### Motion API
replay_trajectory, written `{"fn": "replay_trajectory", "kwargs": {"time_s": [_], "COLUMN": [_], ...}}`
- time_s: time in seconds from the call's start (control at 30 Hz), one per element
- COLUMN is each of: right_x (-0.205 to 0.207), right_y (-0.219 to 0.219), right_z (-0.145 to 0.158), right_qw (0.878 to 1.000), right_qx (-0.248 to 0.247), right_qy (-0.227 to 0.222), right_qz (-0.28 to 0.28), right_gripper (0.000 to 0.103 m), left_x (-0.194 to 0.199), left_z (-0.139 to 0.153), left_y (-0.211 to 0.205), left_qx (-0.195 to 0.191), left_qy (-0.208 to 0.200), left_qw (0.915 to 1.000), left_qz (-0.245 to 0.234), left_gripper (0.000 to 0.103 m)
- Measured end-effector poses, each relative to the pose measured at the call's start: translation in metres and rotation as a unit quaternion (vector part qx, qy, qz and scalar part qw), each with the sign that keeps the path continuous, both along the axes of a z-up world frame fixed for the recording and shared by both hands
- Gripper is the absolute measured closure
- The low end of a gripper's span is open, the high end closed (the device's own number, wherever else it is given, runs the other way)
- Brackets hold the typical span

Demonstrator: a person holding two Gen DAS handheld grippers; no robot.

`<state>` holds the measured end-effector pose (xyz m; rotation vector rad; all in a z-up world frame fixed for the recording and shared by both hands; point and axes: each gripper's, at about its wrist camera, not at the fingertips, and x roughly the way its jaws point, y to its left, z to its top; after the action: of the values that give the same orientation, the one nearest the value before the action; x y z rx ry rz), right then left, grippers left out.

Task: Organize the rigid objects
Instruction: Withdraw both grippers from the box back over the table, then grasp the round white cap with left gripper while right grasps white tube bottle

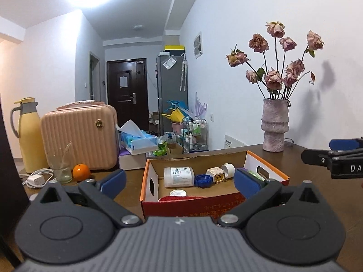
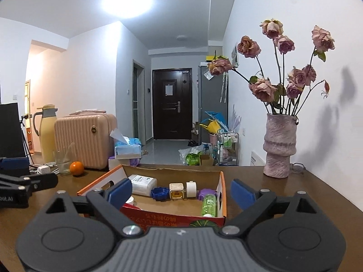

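An open cardboard box (image 1: 148,179) (image 2: 223,195) with an orange rim and a red front sits on the brown table, straight ahead of both grippers. Inside lie a white bottle (image 1: 179,176) (image 2: 143,184), a blue cap (image 1: 203,180) (image 2: 160,192), a cream charger cube (image 1: 216,174) (image 2: 176,190), a white roll (image 1: 229,170) (image 2: 191,189), a purple cap (image 2: 205,193), a green bottle (image 2: 208,205) and a small white cap (image 1: 178,192). My left gripper (image 1: 180,181) is open and holds nothing, just short of the box. My right gripper (image 2: 181,191) is likewise open and holds nothing.
A pink vase of dried roses (image 1: 274,127) (image 2: 280,147) stands at the back right, with glasses (image 2: 297,166) beside it. At the left are an orange (image 1: 81,171), a glass (image 1: 62,172), a pink case (image 1: 79,136), a yellow jug (image 1: 28,136) and a tissue box (image 1: 140,140).
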<state>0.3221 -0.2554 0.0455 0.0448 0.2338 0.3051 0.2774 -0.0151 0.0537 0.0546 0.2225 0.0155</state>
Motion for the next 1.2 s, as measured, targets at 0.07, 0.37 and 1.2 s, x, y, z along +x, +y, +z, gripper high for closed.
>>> {"fn": "replay_trajectory", "kwargs": {"time_s": [0.07, 0.37, 1.2], "right_x": [-0.006, -0.070, 0.024], "right_y": [-0.004, -0.017, -0.026], "right_z": [-0.002, -0.046, -0.092], "right_qw": [1.000, 0.996, 0.984], "right_qx": [-0.001, -0.035, 0.021], "right_qy": [0.006, 0.058, 0.175], "right_qz": [-0.002, 0.057, 0.031], "right_gripper": [0.009, 0.009, 0.019], "left_x": [-0.017, -0.106, 0.000], "left_z": [-0.001, -0.040, -0.091], "left_y": [-0.002, -0.014, -0.032], "left_qx": [-0.004, -0.064, -0.041], "left_qy": [-0.008, 0.011, 0.126], "left_qw": [0.9999, 0.9979, 0.9906], "left_qz": [0.008, 0.002, -0.034], "left_gripper": [0.000, 0.000, 0.000]}}
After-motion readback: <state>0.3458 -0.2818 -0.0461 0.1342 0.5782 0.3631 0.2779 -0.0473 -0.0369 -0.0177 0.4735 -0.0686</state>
